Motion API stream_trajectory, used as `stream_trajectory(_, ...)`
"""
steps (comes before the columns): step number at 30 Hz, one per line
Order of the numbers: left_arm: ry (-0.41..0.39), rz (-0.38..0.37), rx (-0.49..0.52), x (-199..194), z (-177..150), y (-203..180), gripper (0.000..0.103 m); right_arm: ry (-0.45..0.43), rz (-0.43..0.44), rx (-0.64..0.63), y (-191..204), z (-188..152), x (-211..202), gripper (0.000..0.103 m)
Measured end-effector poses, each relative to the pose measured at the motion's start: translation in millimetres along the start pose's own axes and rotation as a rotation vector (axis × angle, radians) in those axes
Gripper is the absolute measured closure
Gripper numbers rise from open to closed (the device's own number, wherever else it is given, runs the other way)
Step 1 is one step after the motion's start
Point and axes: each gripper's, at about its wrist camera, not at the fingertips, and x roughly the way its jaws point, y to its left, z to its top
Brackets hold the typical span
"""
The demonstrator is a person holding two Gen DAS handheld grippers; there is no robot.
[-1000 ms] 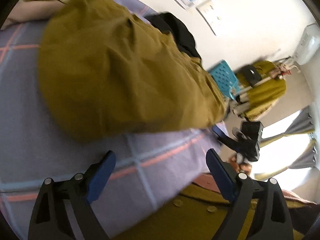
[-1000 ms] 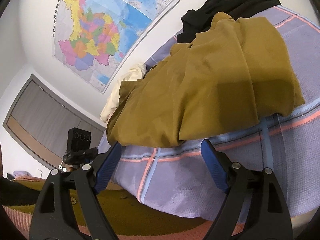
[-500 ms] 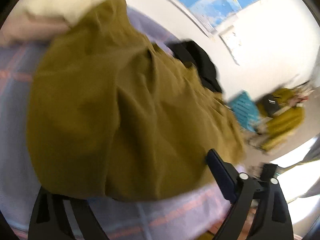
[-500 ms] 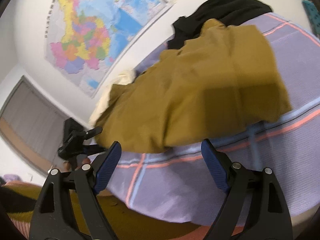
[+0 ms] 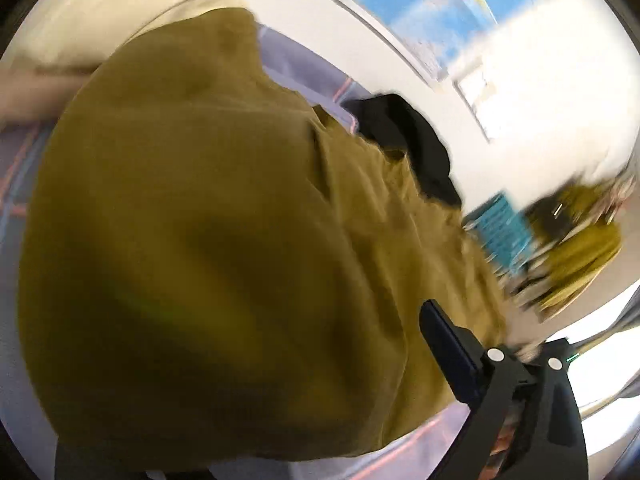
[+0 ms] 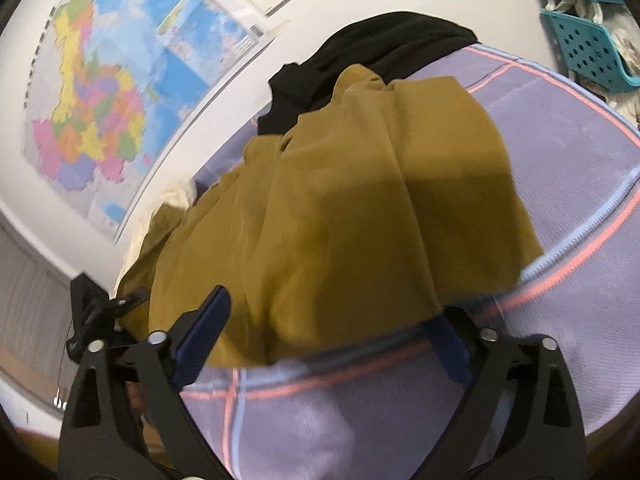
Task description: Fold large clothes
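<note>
Each camera sits on its own gripper and looks forward and down along the fingers. The left wrist view is very near the mustard garment (image 5: 224,240), which fills most of the picture; beyond its fingers are a black garment (image 5: 412,148) and a wall map (image 5: 400,4). The right wrist view stands a little further back, over the lilac bedcover (image 6: 568,184), facing the wall with the map (image 6: 108,92). Both views share the mustard garment (image 6: 360,216), the black garment (image 6: 380,52) and the map.
</note>
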Motion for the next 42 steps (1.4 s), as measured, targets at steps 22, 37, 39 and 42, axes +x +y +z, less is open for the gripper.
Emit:
stream_trajectory(22,-0.034,0.22,0.124,31.4,29.1,-17.3,0.007,-0.044,0.073,0.078,-11.3,59.2,70.6,0.039)
stream_trajectory(37,-0.059,0.29,0.156,40.8,31.1,-23.6,0.013,-0.014,0.09,0.035,-5.7,61.6,75.6,0.044)
stream_trajectory(39,-0.057,0.288,0.163,41.2,30.9,-23.0,0.015,-0.006,0.094,0.028,-4.6,62.2,77.0,0.041)
stream_trajectory(42,-0.058,0.275,0.153,40.9,31.4,-20.0,0.017,-0.014,0.11,0.029,-1.8,63.1,77.9,0.032)
